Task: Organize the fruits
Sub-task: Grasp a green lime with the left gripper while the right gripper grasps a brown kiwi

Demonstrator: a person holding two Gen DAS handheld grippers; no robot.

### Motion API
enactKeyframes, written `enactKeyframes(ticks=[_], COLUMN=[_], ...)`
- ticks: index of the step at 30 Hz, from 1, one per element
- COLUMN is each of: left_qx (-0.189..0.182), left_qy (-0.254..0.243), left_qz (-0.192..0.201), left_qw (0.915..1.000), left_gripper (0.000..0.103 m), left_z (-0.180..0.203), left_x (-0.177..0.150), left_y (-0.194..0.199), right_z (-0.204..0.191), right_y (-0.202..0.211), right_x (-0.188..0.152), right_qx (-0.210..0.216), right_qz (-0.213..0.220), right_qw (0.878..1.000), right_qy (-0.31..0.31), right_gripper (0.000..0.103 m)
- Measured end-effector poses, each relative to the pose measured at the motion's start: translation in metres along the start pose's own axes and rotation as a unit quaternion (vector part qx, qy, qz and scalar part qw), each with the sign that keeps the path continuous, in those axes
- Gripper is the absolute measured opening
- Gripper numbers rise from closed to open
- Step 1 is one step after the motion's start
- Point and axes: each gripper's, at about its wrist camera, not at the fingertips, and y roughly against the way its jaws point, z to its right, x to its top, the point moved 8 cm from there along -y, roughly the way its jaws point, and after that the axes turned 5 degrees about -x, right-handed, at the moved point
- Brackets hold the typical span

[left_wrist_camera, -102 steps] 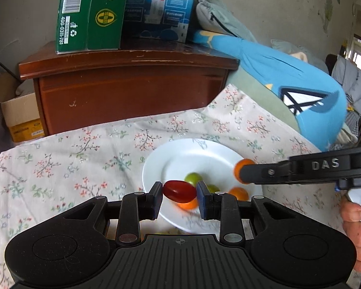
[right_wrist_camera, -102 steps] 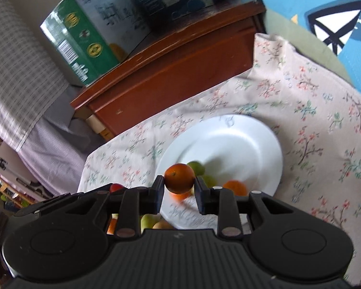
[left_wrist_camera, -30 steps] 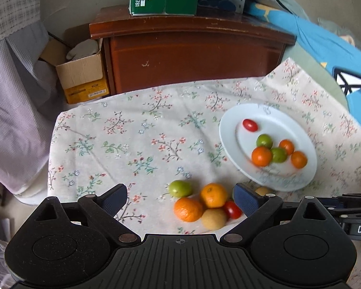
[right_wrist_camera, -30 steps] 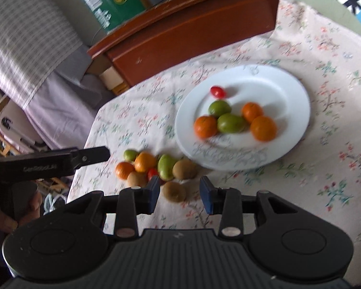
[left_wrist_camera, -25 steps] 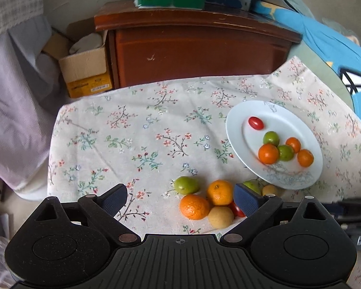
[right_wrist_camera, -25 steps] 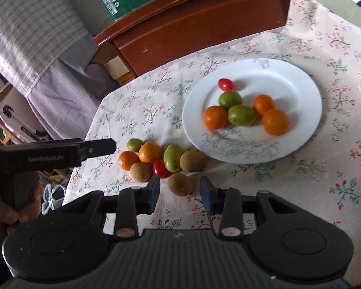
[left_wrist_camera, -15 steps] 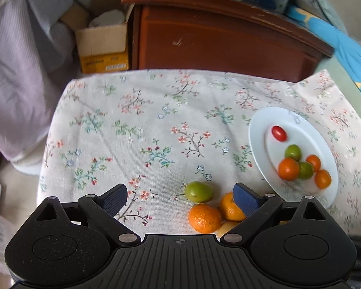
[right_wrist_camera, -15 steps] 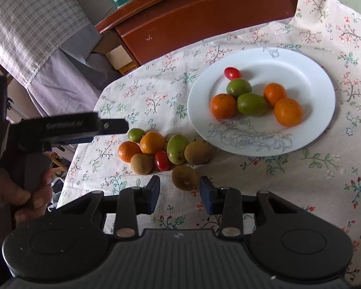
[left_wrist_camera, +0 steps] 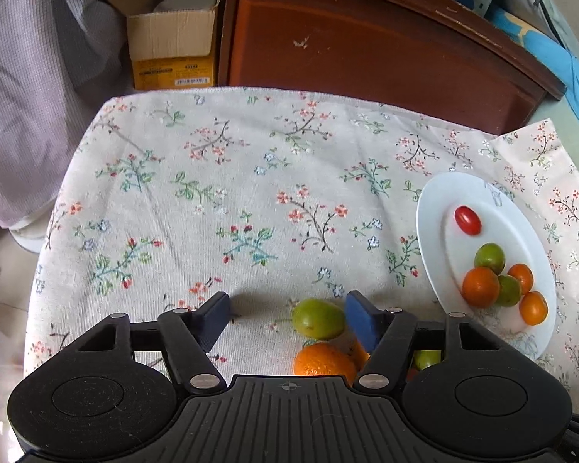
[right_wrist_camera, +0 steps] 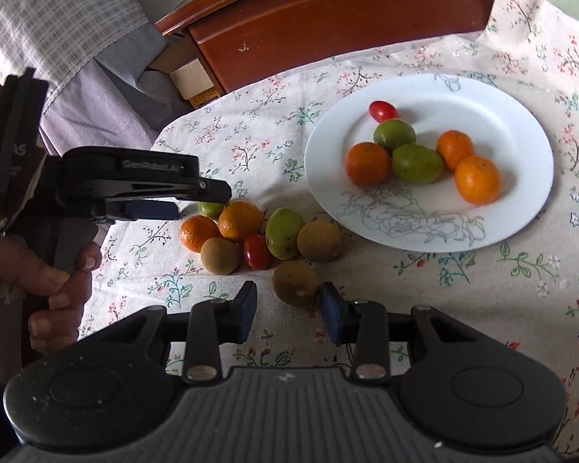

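A white plate [right_wrist_camera: 501,115] holds a cherry tomato [right_wrist_camera: 382,110], two green fruits and three oranges. Left of it on the floral cloth lies a loose pile: oranges, kiwis, a green fruit and a tomato. My left gripper [left_wrist_camera: 288,318] straddles a small green fruit [left_wrist_camera: 318,318] at the pile's edge. Its jaws are closing; the right pad is close to the fruit, the left pad well clear. The left gripper [right_wrist_camera: 208,200] also shows over that fruit in the right wrist view. My right gripper [right_wrist_camera: 288,310] is open around the nearest kiwi [right_wrist_camera: 295,283], with a gap at the left pad.
A dark wooden cabinet [left_wrist_camera: 366,46] stands beyond the table's far edge, with an open cardboard box [left_wrist_camera: 173,50] on the floor beside it. Pale checked fabric [left_wrist_camera: 38,77] hangs at the left. A person's hand [right_wrist_camera: 31,270] holds the left gripper's handle.
The tomato and orange held earlier now lie on the plate. Both grippers have sunk toward the loose pile. The left jaws have narrowed around the green fruit; the right gripper has neared the kiwi.
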Motion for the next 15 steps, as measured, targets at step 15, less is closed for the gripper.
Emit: enactKeyframes(ticks=[15], left_qx=[-0.012], left_qy=[-0.034], left_qz=[-0.004], left_qw=[0.9993], left_gripper=[0.028], left_z=[0.017], left_x=[-0.007], left_y=[0.0], right_z=[0.002], right_y=[-0.002], right_x=[0.001], right_qx=[-0.01], right_qz=[0.011], right_qw=[1.0], right_qy=[0.005], right_gripper=[0.027])
